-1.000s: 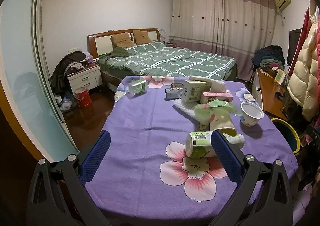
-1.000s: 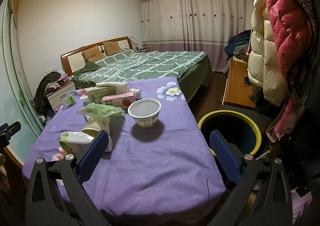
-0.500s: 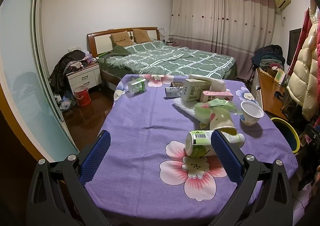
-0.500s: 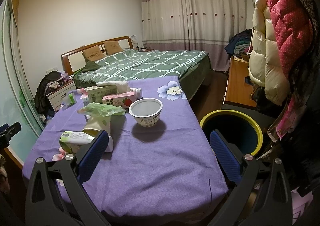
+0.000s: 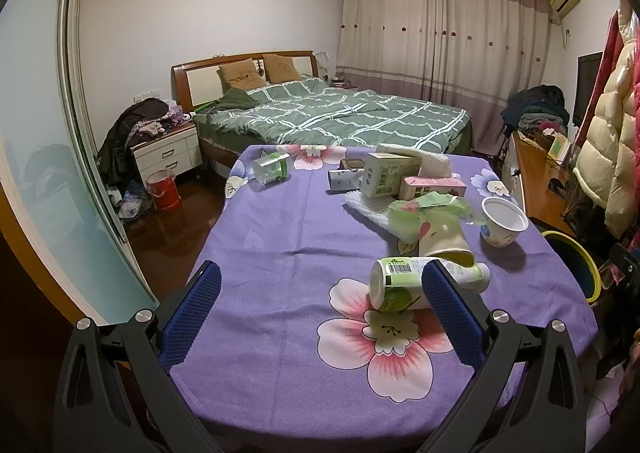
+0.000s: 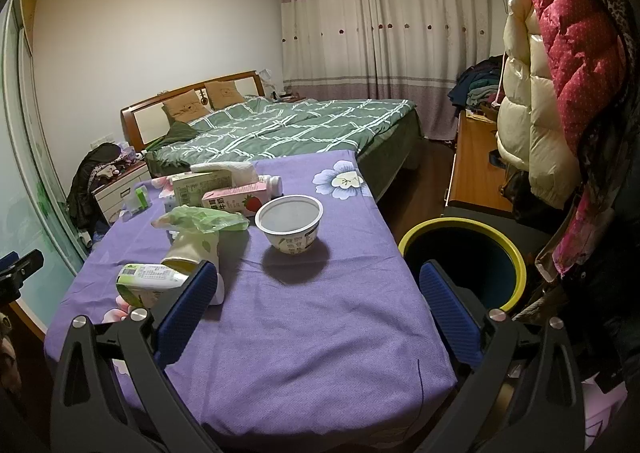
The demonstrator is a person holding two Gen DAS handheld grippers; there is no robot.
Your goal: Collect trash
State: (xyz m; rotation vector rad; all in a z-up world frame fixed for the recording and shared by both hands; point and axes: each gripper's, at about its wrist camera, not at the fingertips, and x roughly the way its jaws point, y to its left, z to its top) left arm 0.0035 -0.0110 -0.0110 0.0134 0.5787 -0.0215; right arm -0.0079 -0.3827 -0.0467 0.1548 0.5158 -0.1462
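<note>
Trash is scattered on a table with a purple flowered cloth [image 5: 288,237]. A green-and-white bottle [image 5: 400,285] lies on its side just ahead of my open left gripper [image 5: 320,293], partly behind its right finger. Behind the bottle are a tipped paper cup [image 5: 442,237] under a green plastic bag [image 6: 204,219], a white bowl [image 6: 290,223], a pink strawberry carton [image 6: 236,201], a pale green carton [image 5: 386,175] and a clear cup [image 5: 270,171]. My right gripper [image 6: 318,297] hangs open and empty over the near right part of the table. A yellow-rimmed bin [image 6: 464,253] stands on the floor to the table's right.
A bed with a green checked quilt [image 5: 340,117] lies beyond the table. A nightstand [image 5: 168,151] and red bucket [image 5: 162,189] stand at the left by a glass sliding door. Coats [image 6: 560,73] hang at the right above a wooden desk [image 6: 476,173].
Both views have crept slightly forward toward the table. Nothing on the table has moved, and both grippers stay open.
</note>
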